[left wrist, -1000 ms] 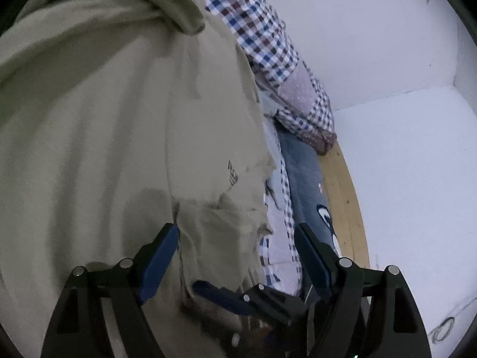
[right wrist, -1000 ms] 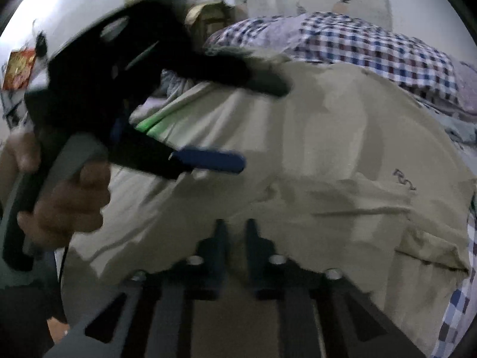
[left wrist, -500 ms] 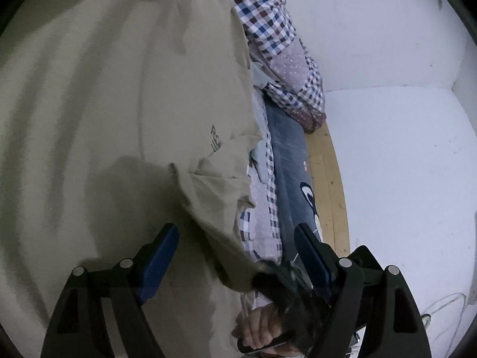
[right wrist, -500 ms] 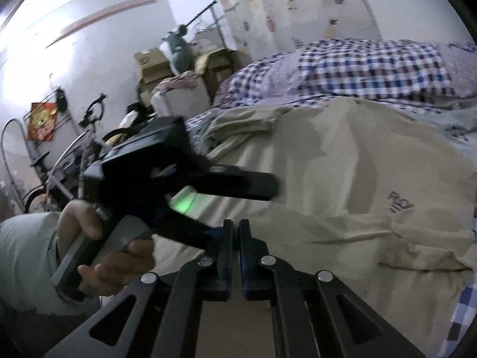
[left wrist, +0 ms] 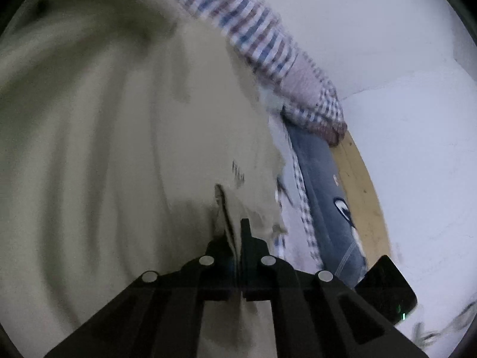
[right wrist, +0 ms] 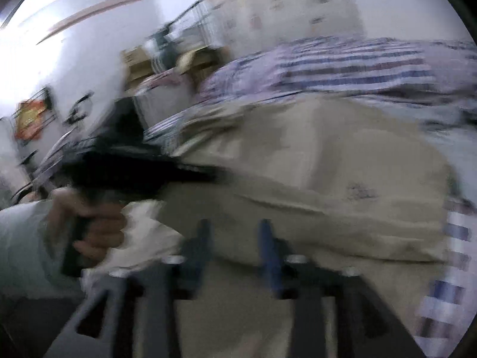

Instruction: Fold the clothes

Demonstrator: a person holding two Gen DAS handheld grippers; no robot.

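Note:
A large khaki garment lies spread over the bed, with a small dark logo near its right edge. My left gripper is shut on a raised fold of that garment close to the logo. In the right wrist view the same garment fills the middle, blurred by motion. My right gripper stands open over the garment's near hem, its blue fingers apart. A hand holds the left gripper's black body at the left of that view.
A checked quilt lies beyond the garment, and blue jeans lie along the bed's wooden edge. A white wall stands on the right. Boxes and clutter stand past the bed.
My left gripper has shut on a fold of the khaki garment; it was open before. My right gripper was shut half a second ago and now stands open. Both views are blurred by movement.

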